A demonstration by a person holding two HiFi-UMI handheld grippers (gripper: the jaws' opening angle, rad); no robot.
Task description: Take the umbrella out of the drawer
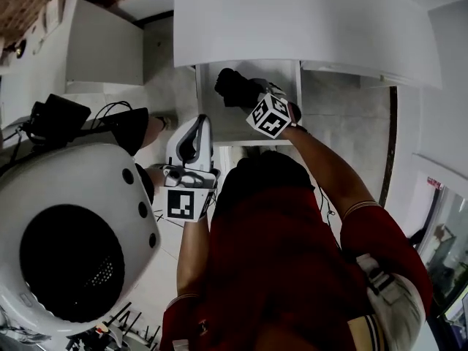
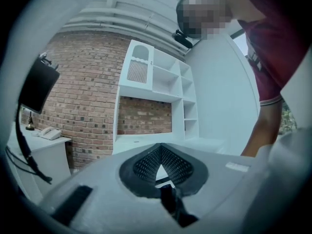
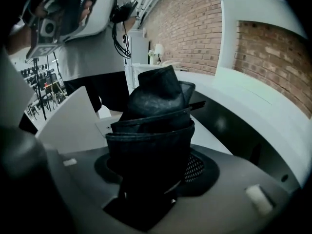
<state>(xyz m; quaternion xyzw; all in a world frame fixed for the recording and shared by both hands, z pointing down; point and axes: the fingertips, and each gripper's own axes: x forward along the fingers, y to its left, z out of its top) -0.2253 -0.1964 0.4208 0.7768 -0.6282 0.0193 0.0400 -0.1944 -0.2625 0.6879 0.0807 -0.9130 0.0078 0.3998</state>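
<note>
Blk folded umbrella (image 3: 155,116), above open drawer (image 1: 223,126)

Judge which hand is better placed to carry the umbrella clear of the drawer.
Right. The right gripper has its fingers clamped on the folded umbrella above the open drawer; the left gripper is empty, beside the drawer front.

Right tongs (image 3: 151,150) clamped, angled down; left tongs (image 2: 159,164) closed, level.

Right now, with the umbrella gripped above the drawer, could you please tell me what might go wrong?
The right gripper clamps the folded black umbrella by its soft fabric, so it may slip and drop into the open drawer. The umbrella sits near the white cabinet top's edge, so lifting further could knock it.
</note>
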